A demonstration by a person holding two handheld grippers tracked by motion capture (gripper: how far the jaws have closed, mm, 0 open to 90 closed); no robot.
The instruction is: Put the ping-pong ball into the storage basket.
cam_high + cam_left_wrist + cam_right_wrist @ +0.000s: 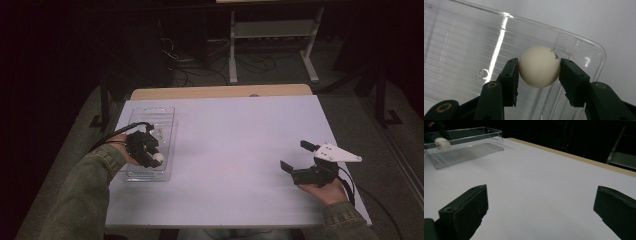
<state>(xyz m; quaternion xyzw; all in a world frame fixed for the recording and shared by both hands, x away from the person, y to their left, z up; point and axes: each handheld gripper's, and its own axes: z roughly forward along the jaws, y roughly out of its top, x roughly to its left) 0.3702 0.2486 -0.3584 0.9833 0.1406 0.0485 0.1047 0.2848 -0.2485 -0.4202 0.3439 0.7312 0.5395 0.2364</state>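
txt: none legible | white ball (539,66): small red/dark print, too blurred to read

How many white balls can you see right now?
1. The white ball is clamped in the left tongs over the clear plastic tray at the table's left side. No others seen.

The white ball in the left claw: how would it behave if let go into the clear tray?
The white ball looks smooth and round, so it would probably roll on the flat floor of the clear tray. It resembles a table-tennis ball, so likely light and bouncy. The left claw pinches it only at its sides, so it may slip.
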